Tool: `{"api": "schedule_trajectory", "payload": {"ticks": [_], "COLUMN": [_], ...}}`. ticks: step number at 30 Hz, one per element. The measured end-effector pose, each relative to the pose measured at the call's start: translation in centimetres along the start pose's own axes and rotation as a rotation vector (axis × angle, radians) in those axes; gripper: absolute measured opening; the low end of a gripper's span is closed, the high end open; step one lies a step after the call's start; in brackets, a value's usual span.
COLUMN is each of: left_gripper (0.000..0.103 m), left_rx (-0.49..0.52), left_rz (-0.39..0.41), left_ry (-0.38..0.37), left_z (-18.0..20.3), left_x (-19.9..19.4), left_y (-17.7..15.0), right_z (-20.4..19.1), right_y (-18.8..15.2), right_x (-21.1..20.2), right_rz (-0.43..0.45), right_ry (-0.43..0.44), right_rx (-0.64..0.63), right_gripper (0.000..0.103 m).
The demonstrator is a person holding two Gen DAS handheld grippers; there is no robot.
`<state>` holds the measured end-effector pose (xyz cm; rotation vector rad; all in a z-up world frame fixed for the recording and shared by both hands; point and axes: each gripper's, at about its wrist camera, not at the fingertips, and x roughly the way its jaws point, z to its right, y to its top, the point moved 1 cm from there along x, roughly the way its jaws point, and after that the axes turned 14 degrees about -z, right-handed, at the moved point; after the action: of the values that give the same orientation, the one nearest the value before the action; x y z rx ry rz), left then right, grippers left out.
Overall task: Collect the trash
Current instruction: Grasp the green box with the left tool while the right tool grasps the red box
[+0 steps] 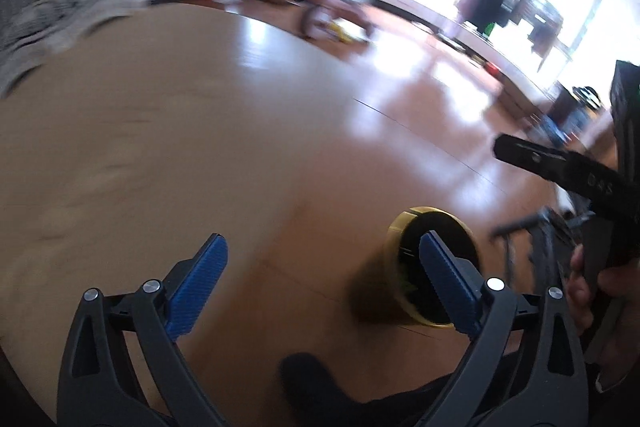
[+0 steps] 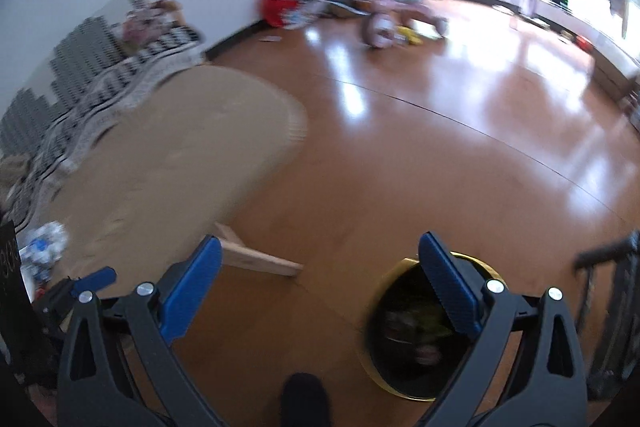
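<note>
A round bin with a gold rim (image 2: 408, 331) stands on the wooden floor, with dark and greenish-yellow rubbish inside. My right gripper (image 2: 320, 239) hangs open above the floor with nothing between its blue pads, its right finger over the bin's rim. My left gripper (image 1: 323, 239) is open and holds nothing, above the edge of a pale wooden table (image 1: 160, 127). The same bin (image 1: 448, 227) lies behind its right finger. A crumpled white and blue piece of trash (image 2: 44, 243) lies on the table at far left. A hand (image 1: 580, 279) holds the other tool at right.
The table's wooden leg (image 2: 256, 259) juts onto the floor. A dark shoe (image 2: 304, 399) is at the bottom centre. A black metal rack (image 2: 612, 307) stands right of the bin. Farther off are a pink tricycle (image 2: 384, 19), a red container (image 2: 278, 7) and a patterned cloth (image 2: 120, 67).
</note>
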<state>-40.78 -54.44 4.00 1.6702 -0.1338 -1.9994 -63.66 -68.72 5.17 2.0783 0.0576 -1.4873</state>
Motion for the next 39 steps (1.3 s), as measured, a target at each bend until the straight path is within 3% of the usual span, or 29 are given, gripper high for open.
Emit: {"api": "schedule_trajectory", "payload": {"ticks": [3,8,12,18,24,39], "left_gripper": [0.094,0.094,0.095,0.095,0.095,0.095], "left_rx": [-0.102,-0.32,-0.484,-0.666,-0.705,-0.625], "left_rz": [0.051,0.131,0.181,0.214,0.194,0.117], "left_ry": [0.08,0.189,0.304,0.384,0.386,0.314], "left_z": [-5.8,-16.8,-24.8,-32.4,-35.2,-37.1], "left_x": [-4.2,-11.9,-17.6,-22.5,-23.1,-16.2], "left_y": [-1.1,-6.0,-12.3,-19.0,-22.6,-19.1], "right_z": [-7.2,-19.9,-31.0,-43.5,-49.5,-53.3], "right_y": [0.7,0.0,-2.0,-6.7,-10.3,-15.7], "right_x": [0.3,1.5,2.5,3.9,5.4,11.3], "right_rz": [0.008,-0.012,-0.046,-0.115,-0.119,-0.155], "right_ry": [0.066,0.178,0.276,0.375,0.415,0.338], "right_rx": [-0.102,-0.295,-0.453,-0.642,-0.8,-1.063], "right_gripper": [0.095,0.095,0.095,0.095,0.095,0.095]}}
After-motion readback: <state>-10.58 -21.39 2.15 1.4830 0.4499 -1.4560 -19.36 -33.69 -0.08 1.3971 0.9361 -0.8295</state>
